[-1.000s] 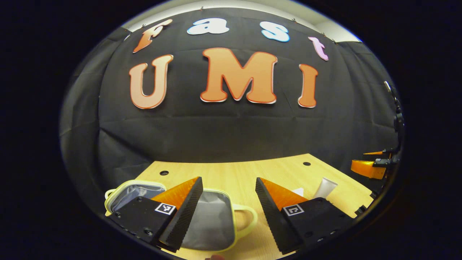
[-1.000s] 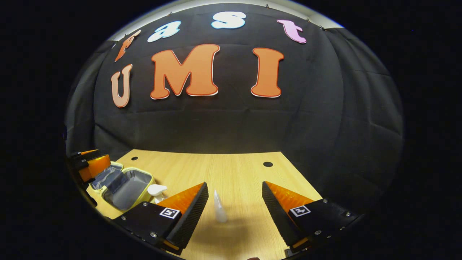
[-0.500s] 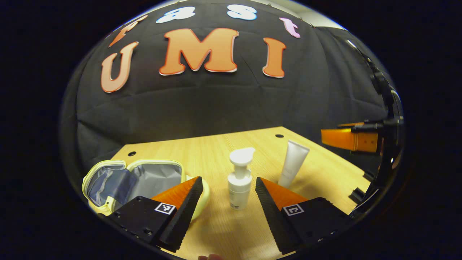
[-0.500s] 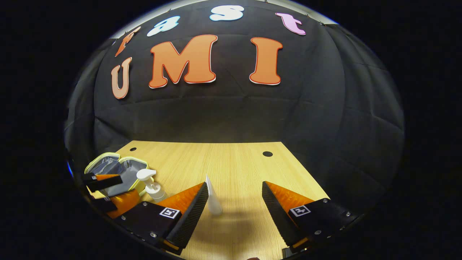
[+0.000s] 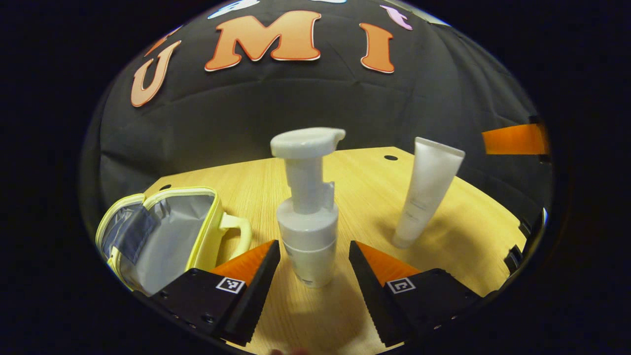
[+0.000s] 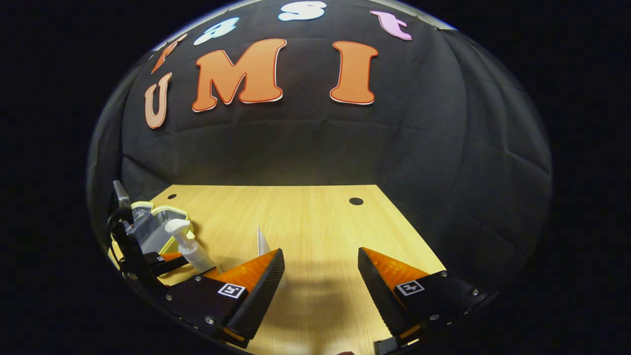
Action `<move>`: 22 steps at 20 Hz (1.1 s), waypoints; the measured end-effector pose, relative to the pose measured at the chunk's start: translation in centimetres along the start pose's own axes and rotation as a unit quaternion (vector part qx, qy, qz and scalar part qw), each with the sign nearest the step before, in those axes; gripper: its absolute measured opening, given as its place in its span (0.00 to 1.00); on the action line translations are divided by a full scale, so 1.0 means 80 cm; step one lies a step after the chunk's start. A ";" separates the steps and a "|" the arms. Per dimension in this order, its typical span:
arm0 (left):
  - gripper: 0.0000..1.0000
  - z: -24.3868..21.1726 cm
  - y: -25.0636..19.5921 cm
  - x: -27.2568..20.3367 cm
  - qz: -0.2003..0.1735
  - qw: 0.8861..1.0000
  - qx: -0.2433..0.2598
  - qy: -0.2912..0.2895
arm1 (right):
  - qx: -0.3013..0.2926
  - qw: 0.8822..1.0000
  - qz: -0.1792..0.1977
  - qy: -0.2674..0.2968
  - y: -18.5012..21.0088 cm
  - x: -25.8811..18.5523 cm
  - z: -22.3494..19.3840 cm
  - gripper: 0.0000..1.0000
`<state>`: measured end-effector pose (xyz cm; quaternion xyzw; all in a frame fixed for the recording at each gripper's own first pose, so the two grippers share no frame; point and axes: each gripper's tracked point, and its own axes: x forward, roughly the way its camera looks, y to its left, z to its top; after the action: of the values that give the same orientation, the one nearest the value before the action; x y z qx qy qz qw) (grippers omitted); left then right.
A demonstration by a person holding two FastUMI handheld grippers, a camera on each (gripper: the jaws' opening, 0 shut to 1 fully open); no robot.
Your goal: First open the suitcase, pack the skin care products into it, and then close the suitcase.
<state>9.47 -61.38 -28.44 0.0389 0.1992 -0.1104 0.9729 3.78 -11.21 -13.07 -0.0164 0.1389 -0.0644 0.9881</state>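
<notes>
where ribbed fingers [image 5: 256,276] gape, cylindrical pump bottle [image 5: 308,231] stands

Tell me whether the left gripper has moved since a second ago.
Yes. The left gripper has swung off the open suitcase and closed in on the pump bottle, which now stands between its open fingers, untouched.

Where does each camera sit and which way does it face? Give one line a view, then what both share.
Left gripper view: rides the left gripper, low over the table, facing the pump bottle between its open fingers; the tube stands beyond, the open suitcase beside.
Right gripper view: rides the right gripper, facing bare table toward the cloth wall; its open fingers show below, the left gripper off to the side.
Shared: the table, suitcase, bottle, tube and wall.
</notes>
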 end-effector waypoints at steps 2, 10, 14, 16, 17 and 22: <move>0.89 -0.001 0.002 0.007 0.007 1.000 -0.009 0.003 | 0.000 1.000 -0.002 0.005 -0.004 0.000 -0.005 0.95; 0.60 0.002 0.002 -0.006 -0.009 0.999 -0.045 0.027 | 0.005 0.999 0.046 0.010 0.027 -0.011 -0.014 0.95; 0.61 0.051 0.022 -0.053 -0.017 0.998 -0.064 0.012 | -0.005 0.996 0.088 0.020 0.058 -0.007 -0.026 0.95; 0.59 0.077 0.034 -0.077 -0.018 0.998 -0.056 0.010 | -0.016 0.994 0.104 0.033 0.070 0.003 -0.042 0.95; 0.60 0.087 0.040 -0.089 -0.021 0.998 -0.058 0.008 | -0.021 0.993 0.111 0.041 0.076 0.009 -0.051 0.95; 0.59 0.110 0.072 -0.144 -0.008 0.998 -0.069 0.006 | -0.041 0.984 0.140 0.097 0.101 0.055 -0.108 0.89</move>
<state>3.83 -54.53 -15.60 -0.0292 0.2125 -0.1042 0.9711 6.59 -3.91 -23.02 -0.0313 0.2379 0.0796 0.9675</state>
